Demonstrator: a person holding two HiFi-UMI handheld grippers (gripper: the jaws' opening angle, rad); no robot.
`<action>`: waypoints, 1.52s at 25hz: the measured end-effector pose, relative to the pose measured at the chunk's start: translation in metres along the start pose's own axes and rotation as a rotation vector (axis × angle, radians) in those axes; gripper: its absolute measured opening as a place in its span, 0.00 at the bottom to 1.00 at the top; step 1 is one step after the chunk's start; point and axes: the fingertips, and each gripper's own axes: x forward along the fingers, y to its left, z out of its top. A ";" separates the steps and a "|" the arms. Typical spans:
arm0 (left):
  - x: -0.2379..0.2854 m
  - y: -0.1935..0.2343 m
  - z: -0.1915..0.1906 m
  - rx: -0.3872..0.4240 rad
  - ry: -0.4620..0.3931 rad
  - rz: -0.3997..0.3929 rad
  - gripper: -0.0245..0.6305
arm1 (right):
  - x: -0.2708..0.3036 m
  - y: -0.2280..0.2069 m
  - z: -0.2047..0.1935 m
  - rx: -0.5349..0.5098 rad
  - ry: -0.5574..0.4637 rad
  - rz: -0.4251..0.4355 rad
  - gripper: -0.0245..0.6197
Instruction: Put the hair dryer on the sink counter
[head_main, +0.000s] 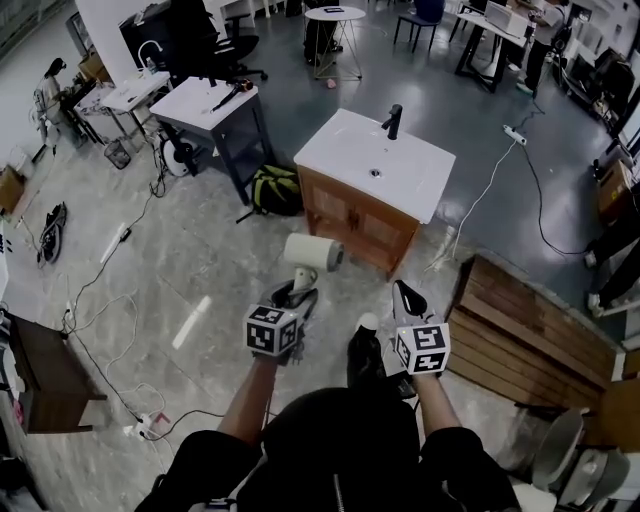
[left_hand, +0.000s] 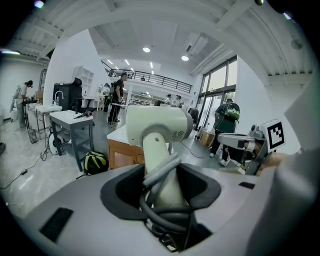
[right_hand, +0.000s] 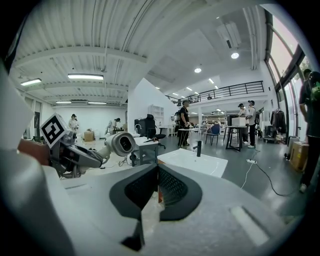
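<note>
Two tools: my left tool (head_main: 296, 296) squeezes the hair dryer (head_main: 312, 253), my right tool (head_main: 404, 292) is closed on nothing.

Cream hair dryer (head_main: 314, 251); white sink counter (head_main: 345, 147)

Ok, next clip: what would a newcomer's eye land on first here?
The cream hair dryer stands out, its handle, with the cord wound round it, clamped in the left claw at the middle of the head view. Beyond it stands the white sink counter with a black tap, on a wooden cabinet. The right claw, beside the left one, is shut.
</note>
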 end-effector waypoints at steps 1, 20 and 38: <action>0.006 0.001 0.003 0.002 0.002 -0.001 0.34 | 0.006 -0.005 0.002 0.002 0.000 0.000 0.05; 0.125 0.064 0.075 -0.064 0.036 0.073 0.34 | 0.158 -0.088 0.034 0.029 0.044 0.104 0.05; 0.241 0.118 0.171 -0.103 0.031 0.157 0.34 | 0.296 -0.175 0.079 0.022 0.060 0.201 0.05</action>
